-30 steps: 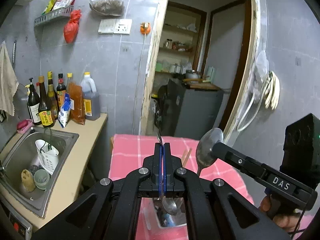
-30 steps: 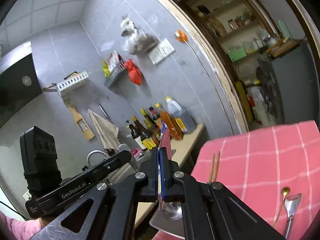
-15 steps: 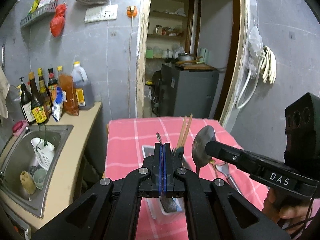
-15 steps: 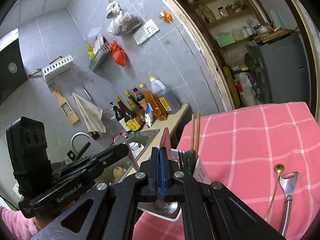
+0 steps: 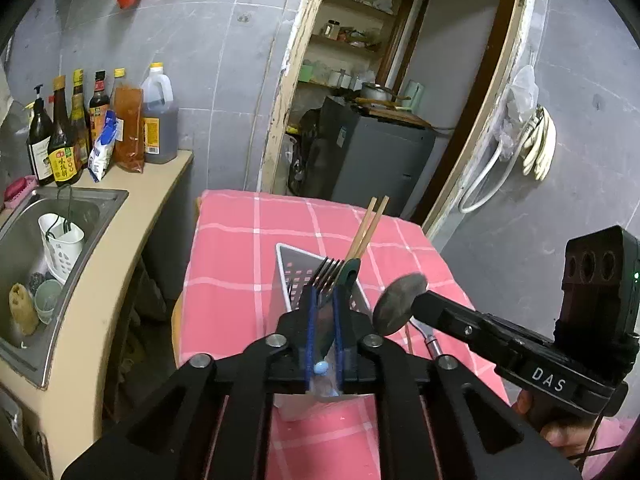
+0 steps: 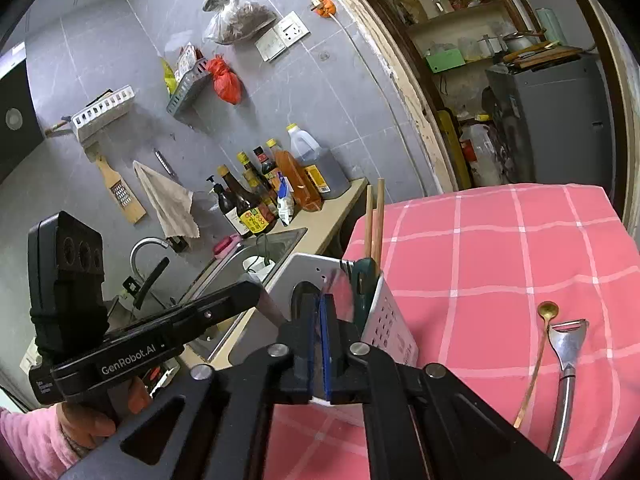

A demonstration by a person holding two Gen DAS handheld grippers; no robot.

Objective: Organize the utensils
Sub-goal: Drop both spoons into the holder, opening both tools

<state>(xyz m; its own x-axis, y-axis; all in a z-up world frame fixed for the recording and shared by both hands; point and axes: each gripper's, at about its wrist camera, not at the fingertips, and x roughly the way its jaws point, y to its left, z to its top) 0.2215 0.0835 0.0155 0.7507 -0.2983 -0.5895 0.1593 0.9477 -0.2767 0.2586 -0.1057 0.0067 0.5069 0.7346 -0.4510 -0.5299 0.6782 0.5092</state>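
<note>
A small grey-tiled kitchen is shown, with a table under a pink checked cloth (image 5: 240,248) beside a counter and a steel sink (image 5: 24,240).

Between the slightly parted pads of the left gripper (image 5: 323,322) a fork (image 5: 326,280) is seen, tines up, inside the white perforated holder (image 6: 390,320); whether the pads press on it cannot be told, as narrow gaps seem to show at either side. The right gripper (image 6: 322,340) is clenched on the handle of a large metal spoon (image 5: 396,304), whose bowl is held upward just beside the holder's right rim. A pair of wooden chopsticks (image 5: 368,224) and a dark green handle (image 5: 351,272) already stand in the holder. Further out on the cloth, to the right, a small gold-coloured spoon (image 6: 536,344) and a metal peeler (image 6: 566,364) lie side by side, apart from the holder.

The spoon is judged stiff, fairly light and smooth, so it may pivot or slip in the pads; a hold near the middle of its handle is advised, with the bowl-heavy end kept steady while it is lowered into the holder. The holder itself looks light, and could be tipped if a utensil is pushed against its wall. The thin gold-coloured spoon lies flat and would probably be hard to pinch except by its edges.
</note>
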